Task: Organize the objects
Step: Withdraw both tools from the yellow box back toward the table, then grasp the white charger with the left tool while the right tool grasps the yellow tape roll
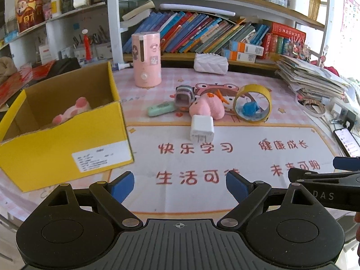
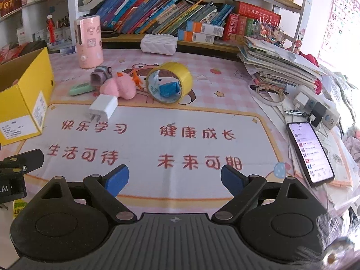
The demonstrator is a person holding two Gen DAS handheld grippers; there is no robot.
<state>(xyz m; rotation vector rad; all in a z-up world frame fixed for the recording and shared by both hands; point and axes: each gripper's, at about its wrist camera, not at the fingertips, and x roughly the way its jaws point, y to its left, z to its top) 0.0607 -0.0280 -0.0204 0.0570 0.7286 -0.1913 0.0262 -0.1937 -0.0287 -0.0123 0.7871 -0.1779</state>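
Two grippers, left [image 1: 180, 184] and right [image 2: 174, 176], hover spread and empty over the mat [image 1: 225, 157]; ahead lie a hard white charger [image 1: 201, 128], a soft pink plush [image 1: 208, 109] and a glossy tape ring [image 1: 252, 103]; the cardboard box [image 1: 67, 144] sits left; the blocky charger likely suits a square pinch.

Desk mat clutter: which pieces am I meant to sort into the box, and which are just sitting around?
For the job, probably:
yellow box, one pink plush already inside
white charger
pink toy
tape roll
green remote
small purple gadget

Likely just lying about:
pink canister
white pouch
paper stack
phone
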